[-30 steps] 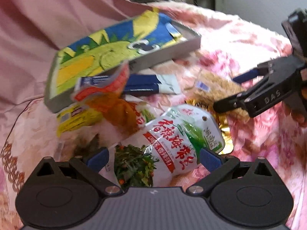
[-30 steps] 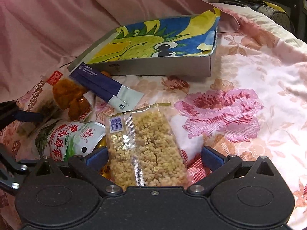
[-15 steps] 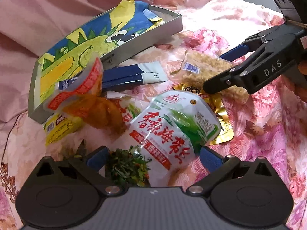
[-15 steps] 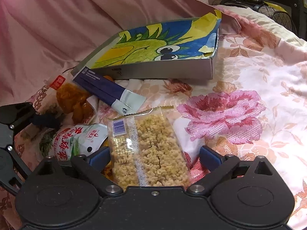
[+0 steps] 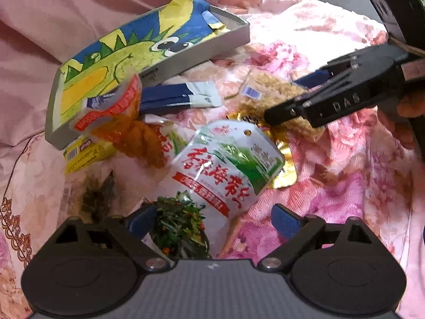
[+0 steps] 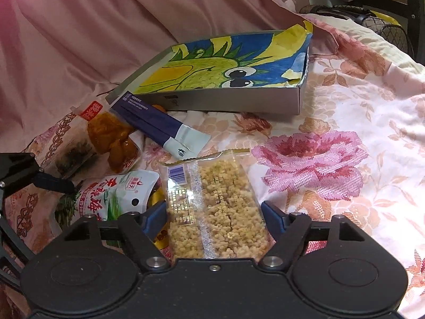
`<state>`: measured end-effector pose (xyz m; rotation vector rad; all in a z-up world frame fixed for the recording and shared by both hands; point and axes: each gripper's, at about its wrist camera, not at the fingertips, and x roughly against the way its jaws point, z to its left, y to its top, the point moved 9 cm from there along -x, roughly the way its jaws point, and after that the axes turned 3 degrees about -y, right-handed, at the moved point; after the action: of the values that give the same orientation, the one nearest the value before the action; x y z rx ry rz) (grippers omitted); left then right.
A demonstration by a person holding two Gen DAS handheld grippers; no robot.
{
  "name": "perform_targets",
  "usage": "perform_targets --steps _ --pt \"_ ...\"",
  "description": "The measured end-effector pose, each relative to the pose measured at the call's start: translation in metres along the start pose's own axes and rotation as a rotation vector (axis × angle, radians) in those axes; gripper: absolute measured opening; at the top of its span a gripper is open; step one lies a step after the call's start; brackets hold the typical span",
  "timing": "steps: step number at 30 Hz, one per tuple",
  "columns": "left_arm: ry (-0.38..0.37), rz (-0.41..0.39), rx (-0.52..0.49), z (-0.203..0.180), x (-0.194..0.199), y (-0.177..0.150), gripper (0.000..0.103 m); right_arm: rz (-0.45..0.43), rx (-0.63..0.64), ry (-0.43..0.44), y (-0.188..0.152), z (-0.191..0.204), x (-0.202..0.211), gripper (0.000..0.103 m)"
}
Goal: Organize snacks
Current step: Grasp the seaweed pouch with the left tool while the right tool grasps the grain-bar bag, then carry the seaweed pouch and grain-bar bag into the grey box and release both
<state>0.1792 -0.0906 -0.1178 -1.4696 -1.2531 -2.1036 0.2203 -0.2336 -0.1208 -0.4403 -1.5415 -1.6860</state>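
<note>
Right gripper jaws just narrowed, now flanking cereal packet; contact unclear. Left gripper wide, closing slightly around seaweed pouch.

Bare quilt right of packets

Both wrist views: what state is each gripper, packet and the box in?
left gripper: jaws closing, straddling seaweed pouch, not yet pressing.
right gripper: jaws closing around puffed-grain packet.
dinosaur box: open, empty inside.
blue sachet: sealed, leaning on box.
orange snack bag: sealed, lying.
</note>
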Motion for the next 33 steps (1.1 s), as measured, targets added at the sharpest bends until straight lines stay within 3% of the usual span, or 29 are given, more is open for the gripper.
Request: perform_targets --steps 7,13,17,27,33 --pt "0.027 -0.064 -0.14 0.013 -0.008 0.022 0.098 0.011 -0.042 0.021 -0.001 -0.004 -0.004 0.082" --pt "-0.1 0.04 -0.14 0.01 -0.03 0.019 0.101 0.013 -0.036 0.028 -0.002 -0.002 -0.006 0.084" --pt "-0.068 0.044 -0.189 0.005 -0.03 0.007 0.099 0.014 -0.036 0.028 -0.002 -0.002 -0.006 0.084" --pt "0.041 0.04 -0.011 -0.003 -0.006 -0.01 0.073 0.059 0.017 0.001 -0.009 0.005 -0.002 0.084" --pt "0.046 0.134 0.273 -0.003 -0.001 -0.021 0.061 0.057 0.022 -0.02 -0.009 0.003 0.0 0.076"
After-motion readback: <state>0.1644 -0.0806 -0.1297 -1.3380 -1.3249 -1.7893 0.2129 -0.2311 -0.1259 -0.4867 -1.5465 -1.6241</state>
